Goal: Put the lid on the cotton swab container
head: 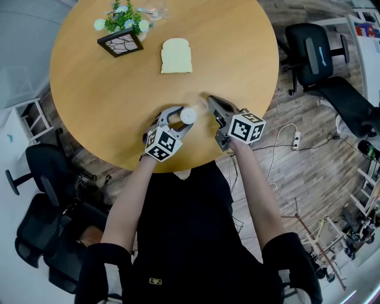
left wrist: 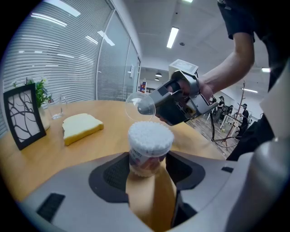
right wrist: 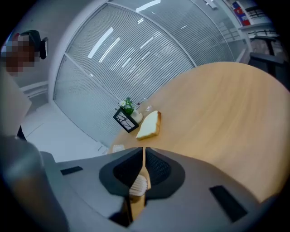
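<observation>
The cotton swab container [left wrist: 150, 147], a small clear tub packed with white swab heads and with no lid on it, stands on the round wooden table [head: 89, 89] near its front edge. My left gripper [left wrist: 148, 159] is shut on its sides. In the head view the container [head: 189, 114] sits between the left gripper's [head: 184, 119] fingers. Just right of it, my right gripper [head: 209, 99] is shut on the rim of the clear round lid [left wrist: 139, 104]. The lid hangs tilted, a little above and beyond the tub's mouth. In the right gripper view the jaws [right wrist: 143, 154] are almost together, with the swab heads [right wrist: 138, 185] visible below them.
A slice of bread [head: 176, 56] lies mid-table. A black picture frame [head: 120, 42], a potted plant [head: 122, 16] and a glass [head: 155, 10] stand at the far edge. Black office chairs [head: 314, 53] stand round the table, and cables lie on the floor to the right.
</observation>
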Demonstrator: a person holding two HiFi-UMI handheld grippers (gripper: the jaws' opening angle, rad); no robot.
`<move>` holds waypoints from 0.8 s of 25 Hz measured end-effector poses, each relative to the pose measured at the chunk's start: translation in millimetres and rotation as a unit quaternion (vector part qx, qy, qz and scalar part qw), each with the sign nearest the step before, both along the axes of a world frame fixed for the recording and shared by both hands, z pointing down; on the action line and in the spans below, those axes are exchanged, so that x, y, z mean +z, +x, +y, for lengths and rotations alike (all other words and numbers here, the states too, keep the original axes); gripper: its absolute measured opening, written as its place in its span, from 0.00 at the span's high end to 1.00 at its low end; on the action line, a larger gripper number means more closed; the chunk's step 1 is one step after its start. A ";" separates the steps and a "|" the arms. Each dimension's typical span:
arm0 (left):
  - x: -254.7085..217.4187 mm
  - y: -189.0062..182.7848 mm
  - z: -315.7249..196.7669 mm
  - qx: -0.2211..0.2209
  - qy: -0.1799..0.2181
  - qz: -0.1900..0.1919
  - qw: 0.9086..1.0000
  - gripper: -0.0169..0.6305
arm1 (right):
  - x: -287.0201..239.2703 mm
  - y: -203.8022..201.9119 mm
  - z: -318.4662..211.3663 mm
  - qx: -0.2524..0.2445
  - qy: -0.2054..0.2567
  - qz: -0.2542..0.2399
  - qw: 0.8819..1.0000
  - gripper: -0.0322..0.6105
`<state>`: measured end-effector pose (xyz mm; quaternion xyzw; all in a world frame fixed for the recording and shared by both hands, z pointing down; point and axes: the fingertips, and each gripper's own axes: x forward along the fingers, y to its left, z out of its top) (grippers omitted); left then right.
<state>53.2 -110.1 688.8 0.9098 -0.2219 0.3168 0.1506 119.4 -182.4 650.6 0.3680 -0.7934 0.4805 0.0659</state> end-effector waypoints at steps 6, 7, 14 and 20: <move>0.4 0.4 2.6 0.007 0.001 -0.001 1.000 0.58 | -3.4 -10.8 15.4 -0.020 -0.001 0.001 1.000 0.92; 0.3 0.6 3.3 0.008 0.002 -0.001 1.000 0.59 | -3.6 -12.4 18.1 -0.022 -0.001 0.000 1.000 0.92; 1.1 0.0 2.9 0.010 0.002 -0.001 1.000 0.59 | -3.1 -24.2 29.3 -0.037 -0.003 0.001 0.999 0.92; -0.1 1.4 3.2 0.011 0.000 -0.001 1.000 0.59 | -13.2 -31.0 31.3 -0.049 0.006 -0.002 0.999 0.92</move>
